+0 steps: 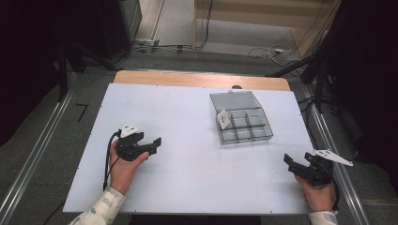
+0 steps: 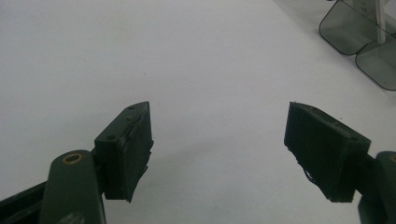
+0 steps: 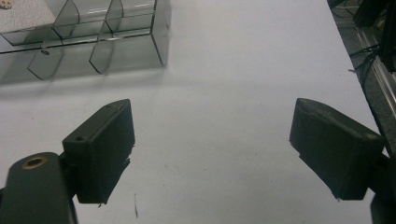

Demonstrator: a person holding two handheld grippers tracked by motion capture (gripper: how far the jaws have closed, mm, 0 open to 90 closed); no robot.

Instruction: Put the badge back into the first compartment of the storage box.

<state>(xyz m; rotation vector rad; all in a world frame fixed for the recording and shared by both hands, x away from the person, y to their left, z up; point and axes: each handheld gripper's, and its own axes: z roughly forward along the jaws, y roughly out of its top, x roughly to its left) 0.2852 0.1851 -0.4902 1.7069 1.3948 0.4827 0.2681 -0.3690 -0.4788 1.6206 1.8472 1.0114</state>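
Left tool [image 1: 151, 144]: you held it low over the near left part of the counter, jaws spread wide and empty, pointing right toward the middle; in the left gripper view bare white surface showed between its jaws.
Right tool [image 1: 292, 163]: you held it at the near right corner, close to the counter's right edge, jaws released and nothing between them, pointing left and a little away from you.
Your hands: your left hand [image 1: 126, 168] and right hand [image 1: 319, 194] came in from the bottom edge, each wrapped around its tool.
Counter [image 1: 187, 140]: a white sheet covered it, with a strip of wood showing along the far edge.
Organizer box [image 1: 241, 123]: this clear plastic box sat right of centre toward the far side, lid folded back flat behind it, well apart from both tools.
Box compartments: two rows of small cells; a small white piece [image 1: 224, 118] leaned in the far left one.
Right gripper view: the box's [image 3: 93, 42] front wall stood ahead and left of the jaws.
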